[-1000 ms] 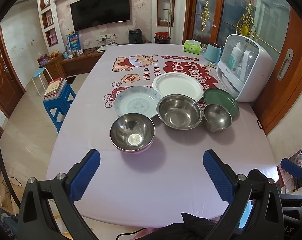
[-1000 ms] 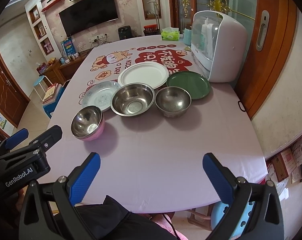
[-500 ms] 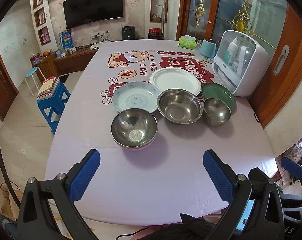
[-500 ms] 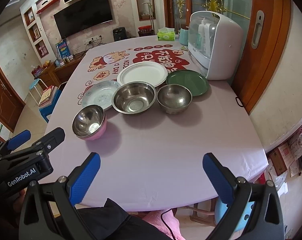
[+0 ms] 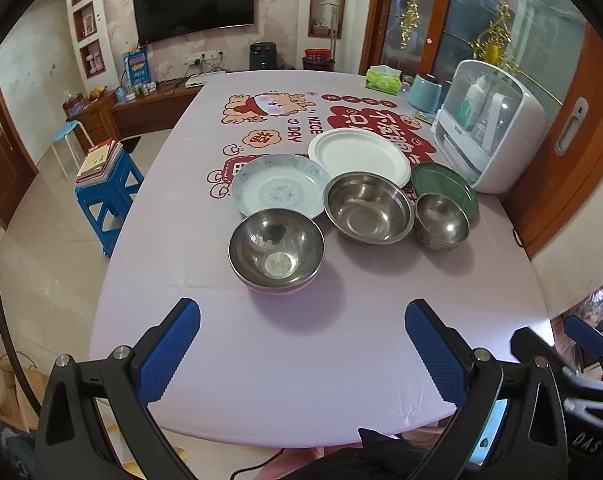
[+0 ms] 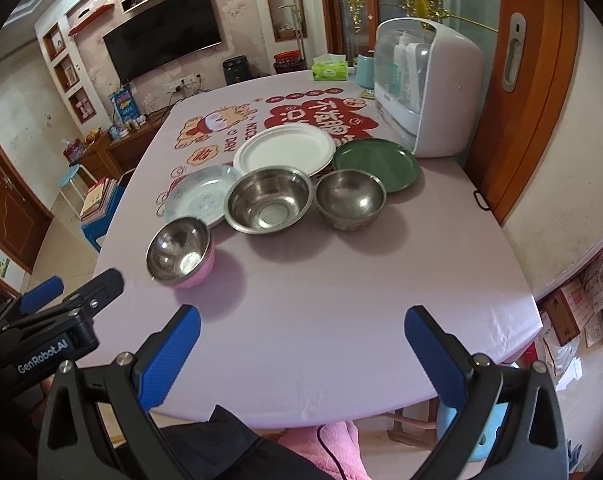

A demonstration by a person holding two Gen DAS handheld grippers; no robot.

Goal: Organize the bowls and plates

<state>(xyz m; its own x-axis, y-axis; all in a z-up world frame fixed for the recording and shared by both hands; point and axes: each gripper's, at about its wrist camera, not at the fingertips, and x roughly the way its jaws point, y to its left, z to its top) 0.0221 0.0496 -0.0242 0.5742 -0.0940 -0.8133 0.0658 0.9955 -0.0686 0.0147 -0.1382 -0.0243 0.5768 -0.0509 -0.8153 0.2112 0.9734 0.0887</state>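
In the left wrist view, the left gripper (image 5: 302,332) is seen spread wide with nothing between its blue pads, held above the near part of the lilac-clothed table (image 5: 301,360). Just ahead of it a steel bowl with a pink outer shell (image 5: 276,249) stands upright. Behind that bowl a blue-patterned plate (image 5: 280,186) lies flat, its near rim close to or touching the bowl — which of the two cannot be told. To the right a large steel bowl (image 5: 368,208) and a small steel bowl (image 5: 441,221) stand side by side; the small one hides part of a green plate (image 5: 437,179). A white plate (image 5: 358,155) lies farther back, and a white cabinet with a clear front (image 5: 491,126) stands at the table's right edge.

In the right wrist view, the right gripper (image 6: 302,334) is likewise seen fully apart and empty over the near table edge. The same six dishes are grouped at mid-table — the pink-shelled bowl (image 6: 180,251) nearest, at the left. Part of the left gripper (image 6: 57,312) is visible low on the left.
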